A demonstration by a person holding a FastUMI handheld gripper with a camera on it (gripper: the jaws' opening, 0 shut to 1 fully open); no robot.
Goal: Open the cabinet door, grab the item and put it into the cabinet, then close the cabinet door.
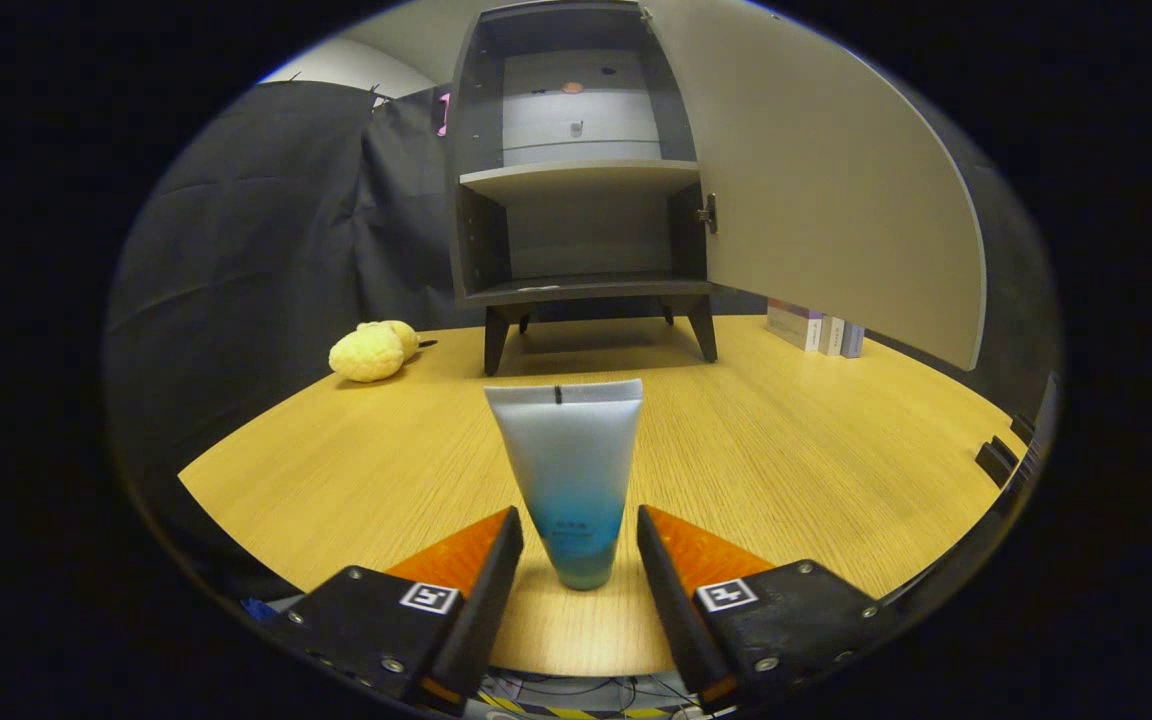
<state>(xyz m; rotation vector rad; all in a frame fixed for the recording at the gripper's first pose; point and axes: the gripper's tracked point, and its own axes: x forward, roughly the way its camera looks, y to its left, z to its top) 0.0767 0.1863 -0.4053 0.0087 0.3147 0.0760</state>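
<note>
Small dark print on tube (570, 478), lower half; too fine to read. Short dark mark at crimped top edge. Square coded tags on both tool bodies, pattern only, no words. Boxes (820, 330) on bench (786, 450) beyond door: spines pale and purple, text not legible.

Tube: squeeze type, standing cap-down, flat crimp uppermost. Frosted white-grey at top, grading to blue, then teal at base. Cap end small, partly blurred against bench.

Tool (579, 555): spread, fingers either side of tube's lower end, gap visible on both sides, no contact. Tube between fingers, on bench, well short of cabinet (576, 160).

Cabinet: dark grey, on short splayed legs, at far side of bench. Door (836, 190) swung wide, hinged on right, pale inner face toward camera. One shelf (581, 178) across middle; both compartments bare as far as visible. Back panel of upper compartment shows a few small spots, one orange; nature unclear.

Yellow lumpy thing (371, 352) on bench left of cabinet, knobbly surface; identity uncertain. Small dark bit beside it, unidentifiable.

Dark blocks (998, 458) at bench's right edge, cut off. Cables below bench's near edge, partly hidden by tool.
</note>
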